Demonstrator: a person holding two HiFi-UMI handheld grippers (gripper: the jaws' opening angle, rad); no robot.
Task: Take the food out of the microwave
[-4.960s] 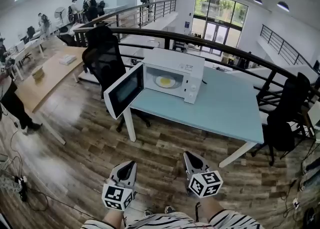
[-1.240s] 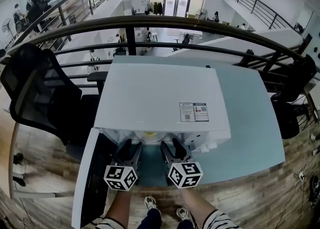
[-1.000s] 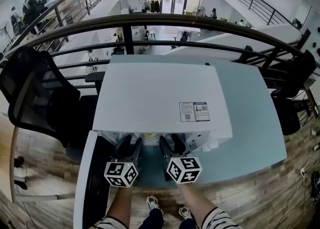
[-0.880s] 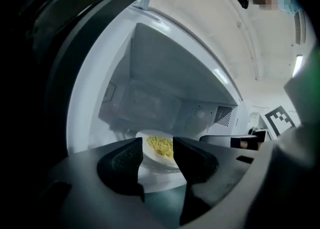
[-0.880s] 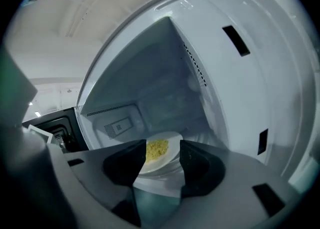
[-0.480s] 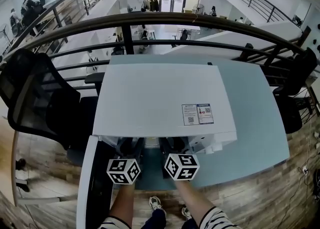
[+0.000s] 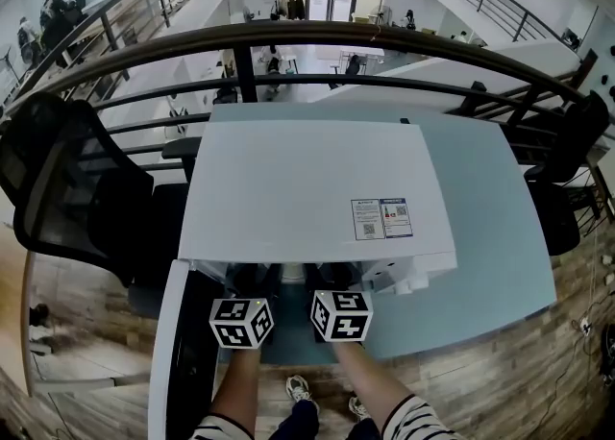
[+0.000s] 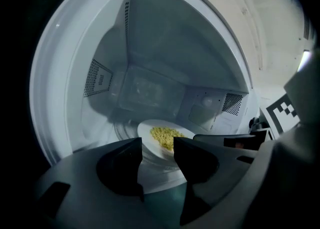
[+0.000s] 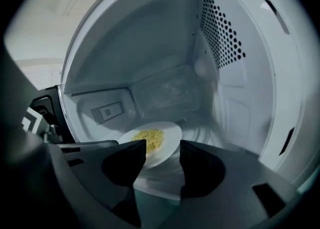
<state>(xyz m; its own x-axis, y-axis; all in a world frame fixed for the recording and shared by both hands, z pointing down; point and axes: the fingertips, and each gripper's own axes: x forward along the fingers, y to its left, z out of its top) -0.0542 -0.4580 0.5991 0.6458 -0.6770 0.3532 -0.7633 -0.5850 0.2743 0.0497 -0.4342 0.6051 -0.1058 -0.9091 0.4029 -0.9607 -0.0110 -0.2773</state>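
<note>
the white box microwave [image 7: 307,198] stands on the pale blue desk [image 7: 480,236] with its door [image 7: 178,352] swung wide to the left, which leaves the cavity free for both tools. the food is inside the microwave: a heap of yellow crumbly food [image 8: 165,134] lies on a round white plate [image 8: 150,140] that rests near the middle of the cavity floor.

the left gripper [image 8: 157,149] points into the opening and slightly down. its jaws are apart and have just been opening wider. nothing is pressed between them, and the plate's near rim shows through the gap, beyond the tips. the right gripper [image 9: 162,148] comes in beside it, jaws likewise parted and empty, with the same plate ahead of its gap. in the head view only the two marker cubes [image 7: 240,323] show, side by side at the mouth of the microwave.

this looks like the reach, with no grasp made yet. two grippers probably come in because the plate is wide and shallow: a hold on each side would keep it level, so the loose food does not slide off. each gripper needs its jaws round the rim before closing.
</note>
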